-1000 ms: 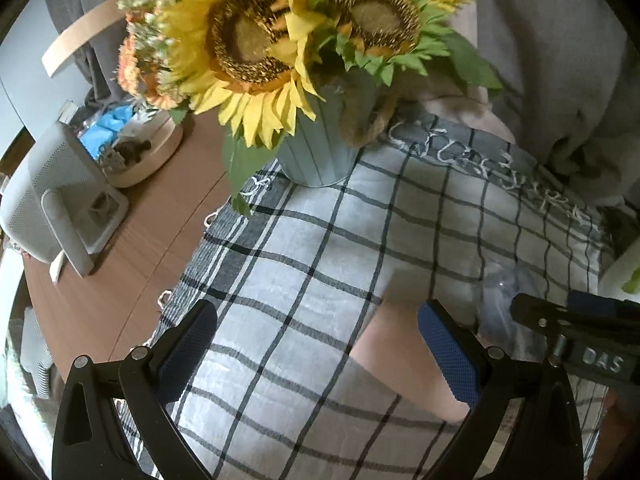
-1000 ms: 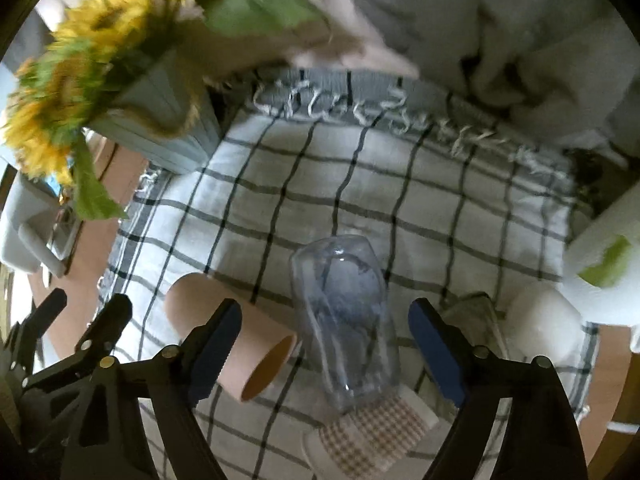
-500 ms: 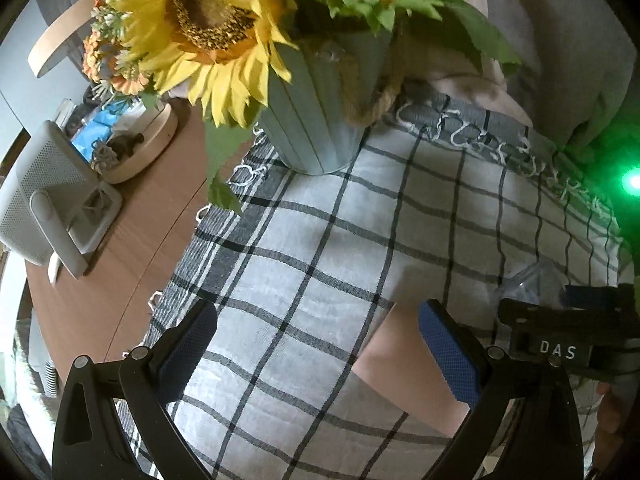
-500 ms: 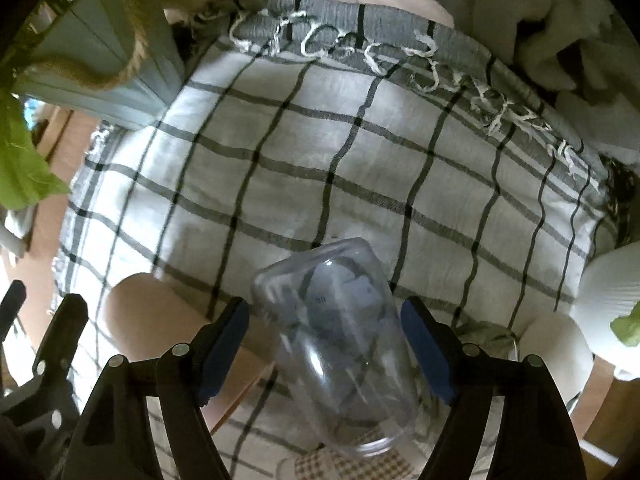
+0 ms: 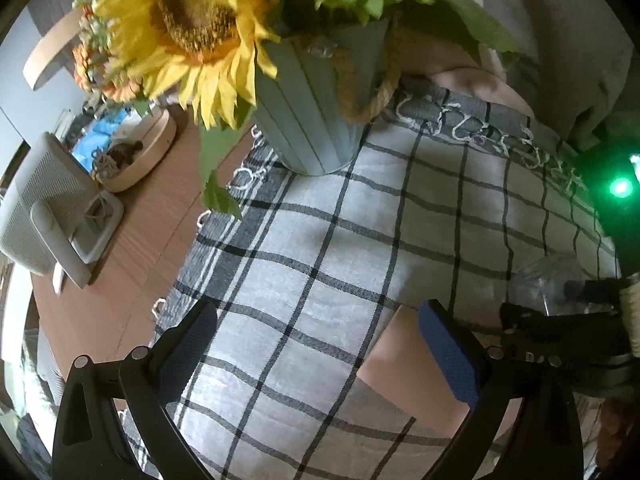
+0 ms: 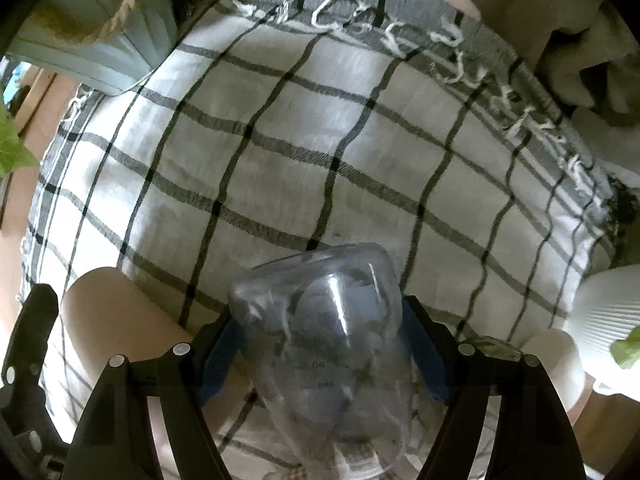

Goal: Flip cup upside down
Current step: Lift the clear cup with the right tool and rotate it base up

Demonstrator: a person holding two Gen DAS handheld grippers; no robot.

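Checked cloth [image 6: 304,128] is spread over the wooden counter [image 5: 132,248]. The right gripper [image 6: 322,354] is clenched on the clear plastic cup [image 6: 320,320], which is held between the blue pads [image 6: 424,364] above the cloth. A cardboard tube [image 6: 116,320] lies just left of it. The left gripper [image 5: 316,352] is held released, empty, over the cloth. A sunflower vase [image 5: 308,120] stands at the far edge.

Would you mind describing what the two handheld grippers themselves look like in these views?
Both are matte black frames with triangular cut-outs and round silver rivets at the joints. Each finger ends in a flat blue textured pad, seen on the left gripper and on the right gripper. In the left wrist view, the right gripper's black body bears pale lettering, too blurred to read, beside a green light. No cables or sleeves show.
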